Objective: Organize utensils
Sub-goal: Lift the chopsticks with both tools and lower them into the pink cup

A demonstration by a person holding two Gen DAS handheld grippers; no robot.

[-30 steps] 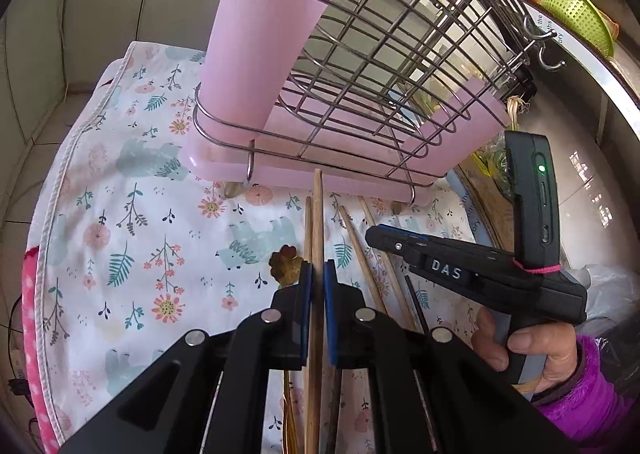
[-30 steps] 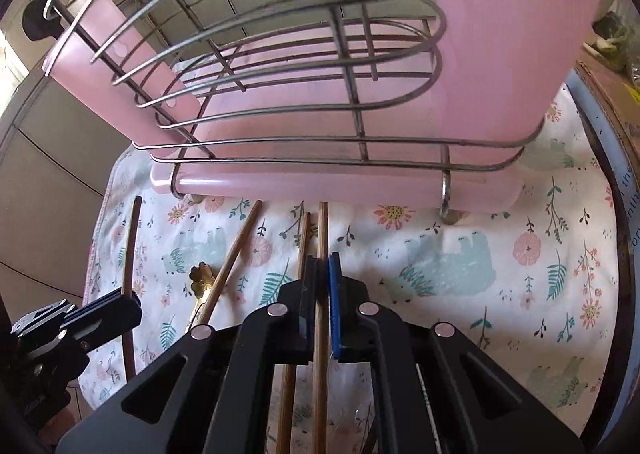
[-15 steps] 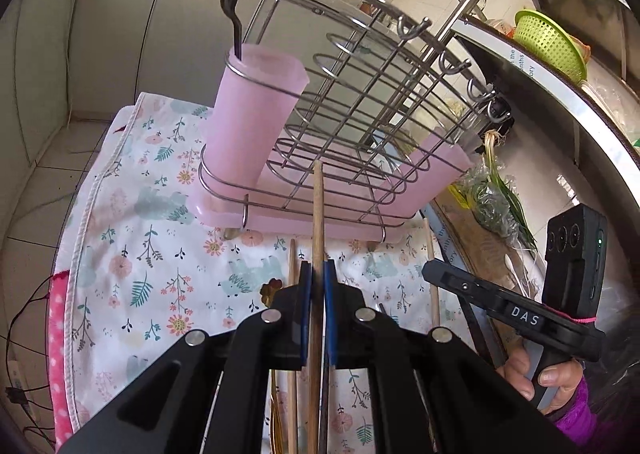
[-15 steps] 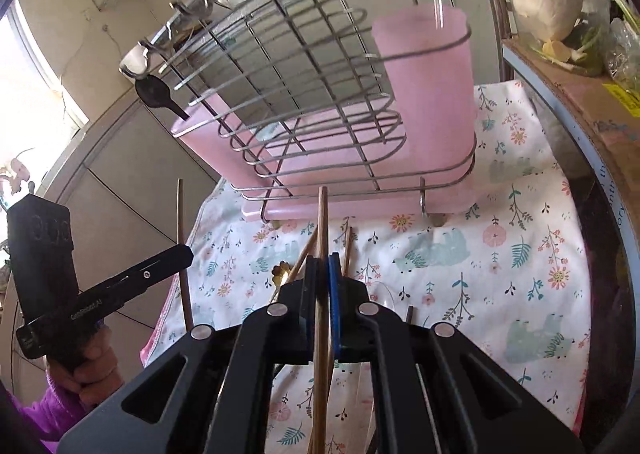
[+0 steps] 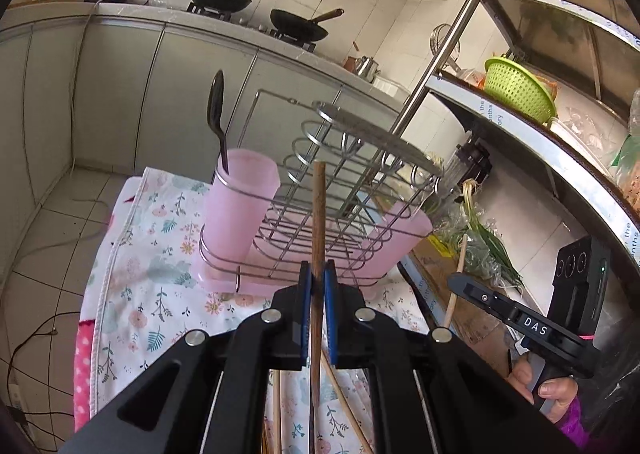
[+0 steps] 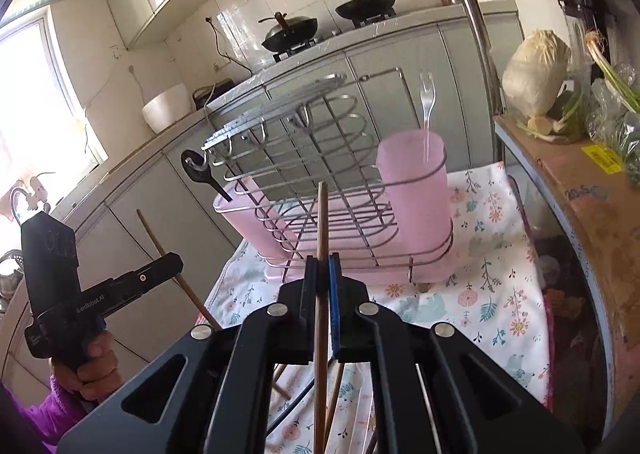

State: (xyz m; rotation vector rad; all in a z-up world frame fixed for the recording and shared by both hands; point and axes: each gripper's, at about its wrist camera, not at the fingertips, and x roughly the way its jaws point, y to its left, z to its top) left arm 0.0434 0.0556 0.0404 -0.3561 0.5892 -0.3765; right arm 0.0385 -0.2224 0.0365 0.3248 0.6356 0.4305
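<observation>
Change since earlier frames: both grippers raised well above the cloth; rack, formerly filling each view, now sits lower and farther off, with the kitchen counter and woks visible behind.
Left gripper (image 5: 315, 282): clenched on a dark wooden chopstick (image 5: 318, 222), held upright, tip up in front of the rack.
Right gripper (image 6: 323, 278): clenched on a lighter wooden chopstick (image 6: 322, 222), also upright, tip level with the rack's mid wires.
Wire rack (image 5: 340, 190): stands on a pink drip tray (image 6: 360, 274) at the far edge of the floral cloth (image 5: 160, 254).
Left pink cup (image 5: 240, 210): at the rack's left end; holds a black spoon (image 5: 217, 114), bowl up.
Right pink cup (image 6: 416, 190): at the rack's right end; holds a clear plastic fork (image 6: 427, 102), tines up.
Loose chopsticks (image 5: 344, 406): lying on the cloth at its near edge, under the grippers; count cannot be told.
Cross-view: each gripper appears in the other's camera, chopstick in its grip.
</observation>
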